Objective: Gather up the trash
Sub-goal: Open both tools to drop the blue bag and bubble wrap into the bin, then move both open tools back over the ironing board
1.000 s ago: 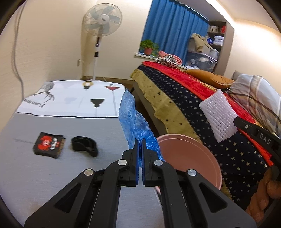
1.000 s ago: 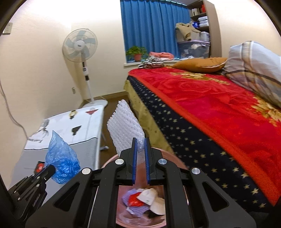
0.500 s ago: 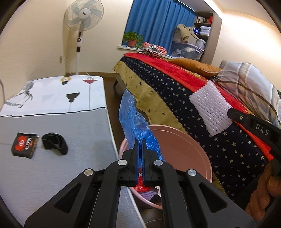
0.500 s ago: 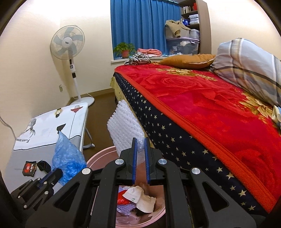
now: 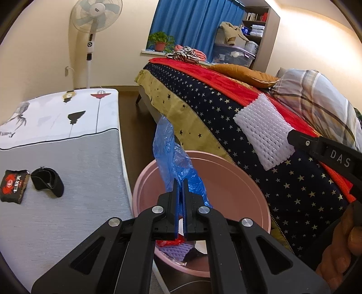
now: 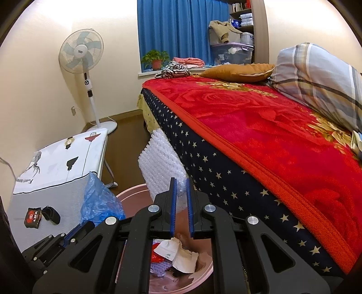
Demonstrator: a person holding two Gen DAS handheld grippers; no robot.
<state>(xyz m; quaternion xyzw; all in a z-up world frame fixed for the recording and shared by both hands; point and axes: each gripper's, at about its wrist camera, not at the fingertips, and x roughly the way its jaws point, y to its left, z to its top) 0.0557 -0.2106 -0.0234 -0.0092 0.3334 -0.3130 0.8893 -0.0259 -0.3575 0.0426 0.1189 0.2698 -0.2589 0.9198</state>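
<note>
A home bedroom: bed [image 6: 260,126], pillows [image 6: 316,74], standing fan [image 6: 81,54].

One pink bin [image 5: 237,171]. One blue plastic bag [image 5: 174,162]. One white foam net [image 5: 264,133]. Two grippers: left gripper [image 5: 180,203], right gripper [image 6: 181,203]. On tabletop [image 5: 67,214]: one red-and-black packet [image 5: 13,185], one black strap [image 5: 47,182]. One standing fan [image 5: 96,15]. One potted plant [image 5: 160,40]. Two pillows: orange pillow [image 5: 244,72], plaid pillow [image 5: 316,101].

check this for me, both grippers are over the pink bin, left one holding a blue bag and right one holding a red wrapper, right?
Nearly. The right gripper holds white foam netting, not a red wrapper, as the right wrist view shows. The rest stands: the left gripper holds the blue bag, and both are over the pink bin.
</note>
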